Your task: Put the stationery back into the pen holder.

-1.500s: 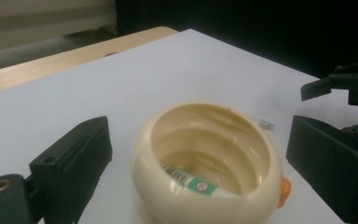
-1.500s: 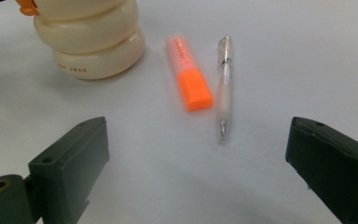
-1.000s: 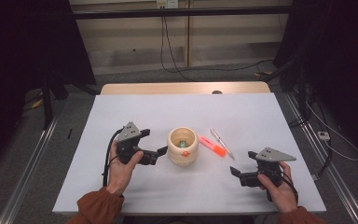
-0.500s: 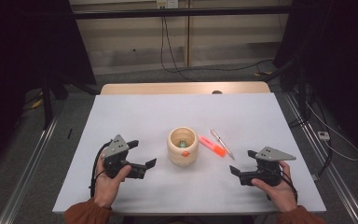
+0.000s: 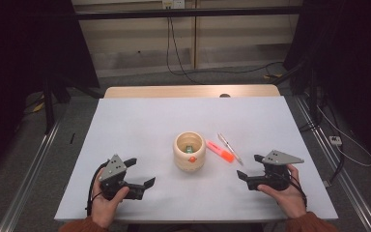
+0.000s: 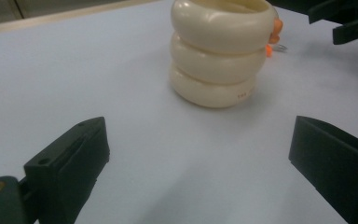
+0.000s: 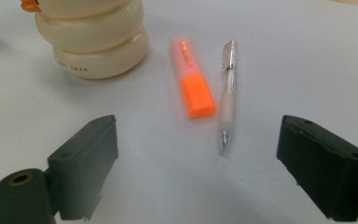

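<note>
White and bare, the surface (image 5: 140, 121) sits in a dim room with cables on the floor behind. My right claw (image 7: 196, 175) hangs wide open and empty, its jaws having just been closing slightly, facing the orange highlighter (image 7: 192, 90) and clear pen (image 7: 227, 95) lying beside the cream pot (image 5: 189, 151). My left claw (image 6: 198, 161) gapes empty too. Both look light, stiff, probably slick; I'd pinch the highlighter mid-barrel.
</note>
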Demonstrator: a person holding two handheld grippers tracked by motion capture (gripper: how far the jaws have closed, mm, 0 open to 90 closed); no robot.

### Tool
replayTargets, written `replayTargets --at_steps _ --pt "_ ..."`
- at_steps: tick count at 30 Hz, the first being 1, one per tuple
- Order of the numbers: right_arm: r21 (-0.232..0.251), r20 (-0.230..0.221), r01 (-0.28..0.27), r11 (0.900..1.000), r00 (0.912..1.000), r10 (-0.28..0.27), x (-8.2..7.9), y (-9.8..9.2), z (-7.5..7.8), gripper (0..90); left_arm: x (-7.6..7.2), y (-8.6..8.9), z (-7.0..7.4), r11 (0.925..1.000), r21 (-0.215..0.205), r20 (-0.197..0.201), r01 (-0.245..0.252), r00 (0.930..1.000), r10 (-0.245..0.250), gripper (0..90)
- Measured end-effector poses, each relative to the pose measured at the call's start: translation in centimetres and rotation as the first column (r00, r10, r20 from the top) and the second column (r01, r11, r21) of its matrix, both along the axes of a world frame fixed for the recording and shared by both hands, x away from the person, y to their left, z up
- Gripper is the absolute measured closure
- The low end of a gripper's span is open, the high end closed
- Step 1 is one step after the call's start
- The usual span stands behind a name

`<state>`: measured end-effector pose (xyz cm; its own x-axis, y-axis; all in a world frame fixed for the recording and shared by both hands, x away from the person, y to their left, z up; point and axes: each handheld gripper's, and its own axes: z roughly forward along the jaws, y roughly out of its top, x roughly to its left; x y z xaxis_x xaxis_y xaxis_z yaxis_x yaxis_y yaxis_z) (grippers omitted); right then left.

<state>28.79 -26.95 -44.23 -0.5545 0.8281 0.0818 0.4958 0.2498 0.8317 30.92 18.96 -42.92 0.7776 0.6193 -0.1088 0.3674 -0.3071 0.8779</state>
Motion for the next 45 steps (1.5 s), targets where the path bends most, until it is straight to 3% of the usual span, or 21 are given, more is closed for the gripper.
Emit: replayTargets --at_steps 5,10,13,16,20,33,45 --pt "-0.006 -0.011 -0.005 1.000 0.9999 0.004 0.7 -0.1 0.2 15.9 -0.2 -0.1 0.1 1.0000 0.000 0.012 0.002 0.9999 -0.002 4.6" --pt "-0.025 -0.030 -0.019 0.999 0.9994 0.018 1.7 0.1 0.7 24.4 -0.1 0.1 -0.2 1.0000 -0.003 -0.006 -0.009 0.9999 0.009 4.6" --pt "-0.032 -0.033 -0.024 0.999 0.9992 0.023 2.4 0.1 1.0 31.9 0.1 0.3 -0.2 0.9999 -0.004 -0.018 -0.016 0.9997 0.016 4.6" --pt "-0.042 -0.044 -0.037 0.998 0.9984 0.035 3.0 0.1 1.1 45.2 0.3 0.6 -0.2 0.9993 0.006 -0.022 -0.036 0.9991 0.037 4.9" --pt "-0.054 -0.086 -0.062 0.997 0.9947 0.058 4.1 0.2 0.9 60.1 0.5 0.8 -0.3 0.9988 -0.007 -0.027 -0.049 0.9985 0.049 4.9" --pt "-0.067 -0.112 -0.095 0.993 0.9899 0.087 6.4 0.9 1.0 86.7 0.5 0.7 -0.4 0.9989 0.001 -0.030 -0.046 0.9985 0.046 5.0" --pt "-0.079 -0.137 -0.120 0.990 0.9846 0.108 9.1 2.3 1.2 90.0 0.6 0.8 -0.4 0.9988 0.003 -0.028 -0.049 0.9984 0.049 5.1"
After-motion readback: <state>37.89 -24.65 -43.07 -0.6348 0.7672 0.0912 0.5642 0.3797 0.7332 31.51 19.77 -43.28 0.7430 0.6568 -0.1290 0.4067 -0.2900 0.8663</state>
